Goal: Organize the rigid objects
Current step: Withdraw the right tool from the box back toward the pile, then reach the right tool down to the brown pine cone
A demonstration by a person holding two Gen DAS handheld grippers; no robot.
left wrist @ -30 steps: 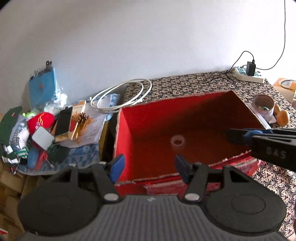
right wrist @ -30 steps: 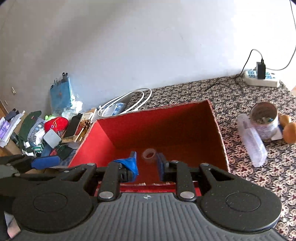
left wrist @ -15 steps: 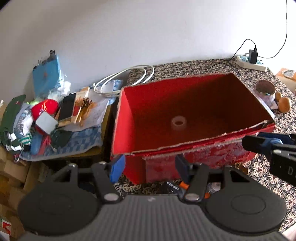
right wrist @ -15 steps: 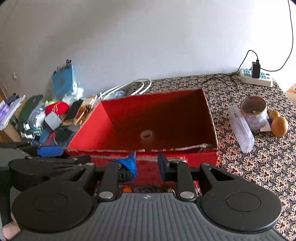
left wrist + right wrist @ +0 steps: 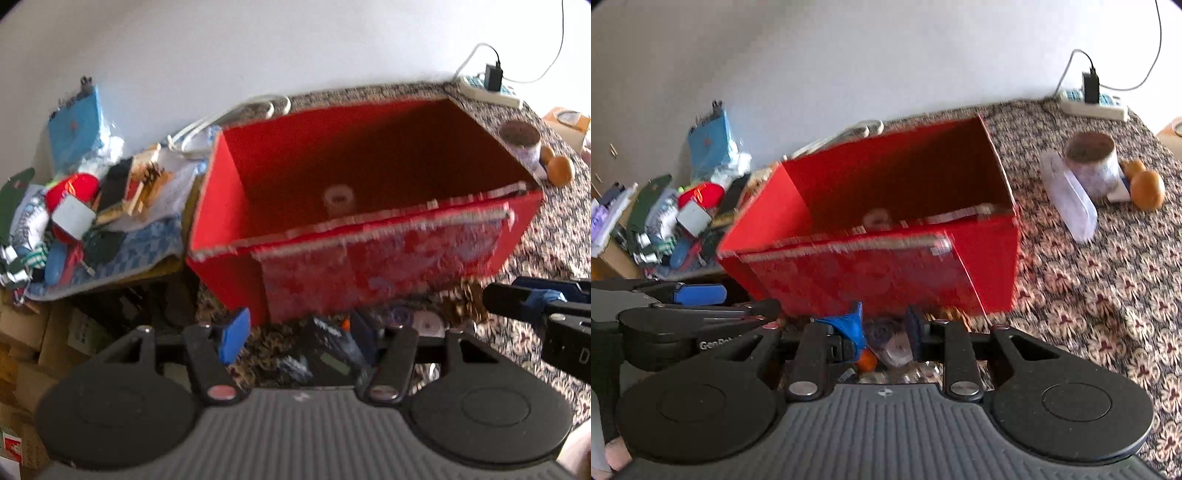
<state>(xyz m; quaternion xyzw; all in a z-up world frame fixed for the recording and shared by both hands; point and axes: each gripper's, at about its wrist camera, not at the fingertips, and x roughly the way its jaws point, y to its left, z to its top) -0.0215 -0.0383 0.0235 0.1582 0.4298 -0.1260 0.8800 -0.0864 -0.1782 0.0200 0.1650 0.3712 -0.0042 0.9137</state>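
We see a bench [image 5: 1089, 280] with a flowery cloth on it. On it stands a big red box [image 5: 369, 206], open on top. Deep in the box lies one small tape roll [image 5: 339, 195], alone on the red floor.

Left of the box is a messy pile [image 5: 74, 206] of cloth, a red cap, a phone and papers. A white cable [image 5: 229, 114] curls behind the box, by the wall. Far back in the right corner a power strip [image 5: 1093, 101] lies with a black plug in it. Right of the box stands a round cup [image 5: 1091, 166], with a clear case [image 5: 1071, 199] just beside it and two small brown balls [image 5: 1147, 188] on its other side.

Our left tongs [image 5: 295, 332] are spread wide and hold nothing. Under them, in front of the box, lie small dark things, too blurry to name. Our right tongs [image 5: 886, 330] stand a little apart, with a narrow gap, and pinch nothing. Below them lie more small things [image 5: 886, 350], one of them orange, all blurry.
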